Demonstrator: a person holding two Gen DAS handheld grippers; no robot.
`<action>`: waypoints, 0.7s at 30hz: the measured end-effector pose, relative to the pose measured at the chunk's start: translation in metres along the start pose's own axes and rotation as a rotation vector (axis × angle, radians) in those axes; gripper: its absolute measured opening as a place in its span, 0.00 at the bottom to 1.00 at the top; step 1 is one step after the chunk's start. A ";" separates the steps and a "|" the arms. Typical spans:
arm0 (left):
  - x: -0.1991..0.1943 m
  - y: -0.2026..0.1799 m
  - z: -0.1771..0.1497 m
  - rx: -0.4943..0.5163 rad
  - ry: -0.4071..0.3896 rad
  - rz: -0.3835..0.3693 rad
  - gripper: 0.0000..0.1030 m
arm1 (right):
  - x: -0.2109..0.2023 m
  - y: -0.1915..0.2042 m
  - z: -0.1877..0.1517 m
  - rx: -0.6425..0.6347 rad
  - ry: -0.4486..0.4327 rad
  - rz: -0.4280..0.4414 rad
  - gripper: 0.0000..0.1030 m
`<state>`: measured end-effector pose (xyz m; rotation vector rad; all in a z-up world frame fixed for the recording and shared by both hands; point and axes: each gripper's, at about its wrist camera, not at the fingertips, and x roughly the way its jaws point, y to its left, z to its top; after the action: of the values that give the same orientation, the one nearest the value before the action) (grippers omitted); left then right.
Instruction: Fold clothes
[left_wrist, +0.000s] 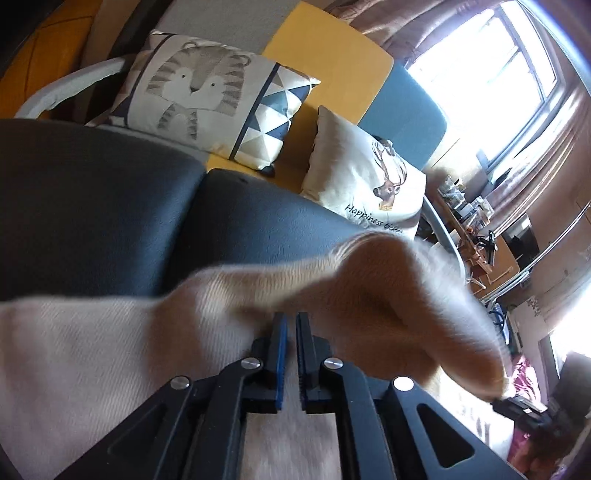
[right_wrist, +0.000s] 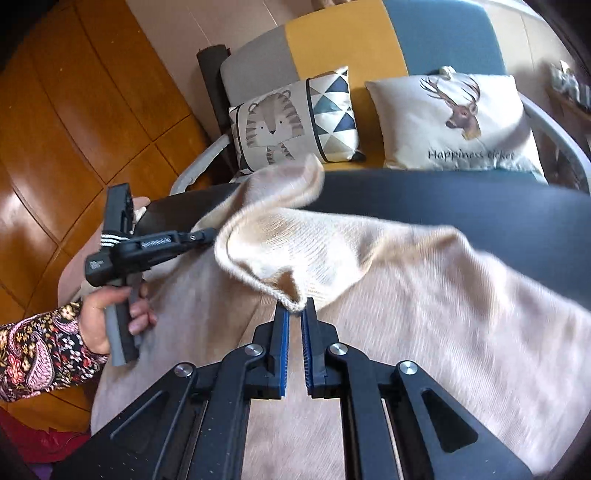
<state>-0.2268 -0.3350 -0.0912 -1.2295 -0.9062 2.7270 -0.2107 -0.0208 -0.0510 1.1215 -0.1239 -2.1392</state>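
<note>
Right wrist: right gripper (right_wrist: 295, 314) pinches sweater (right_wrist: 424, 295) hem, left gripper (left_wrist: 291, 325) clamps cloth too, mid-fold; likely carry edge across.

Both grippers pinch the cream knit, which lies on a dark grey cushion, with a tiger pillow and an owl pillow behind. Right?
Not quite: the second pillow shows a deer with antlers, not an owl, clear in the right wrist view. The rest stands.

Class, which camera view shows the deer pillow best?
The right wrist view: the deer pillow sits whole and upright, antlers and lettering clear. In the left wrist view it is tilted, and the sweater covers its lower corner and the end of its lettering.
</note>
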 end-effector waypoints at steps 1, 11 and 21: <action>-0.004 0.001 -0.004 -0.011 0.007 -0.016 0.13 | 0.001 0.002 -0.002 -0.005 0.003 -0.001 0.07; -0.054 0.004 -0.044 -0.059 -0.001 -0.088 0.13 | -0.025 0.018 -0.028 -0.052 -0.031 -0.005 0.07; -0.040 -0.019 -0.071 -0.077 0.039 -0.088 0.13 | 0.004 -0.010 -0.005 0.175 0.047 -0.061 0.37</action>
<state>-0.1539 -0.2938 -0.0914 -1.2186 -1.0448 2.6144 -0.2136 -0.0143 -0.0610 1.2898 -0.2631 -2.1878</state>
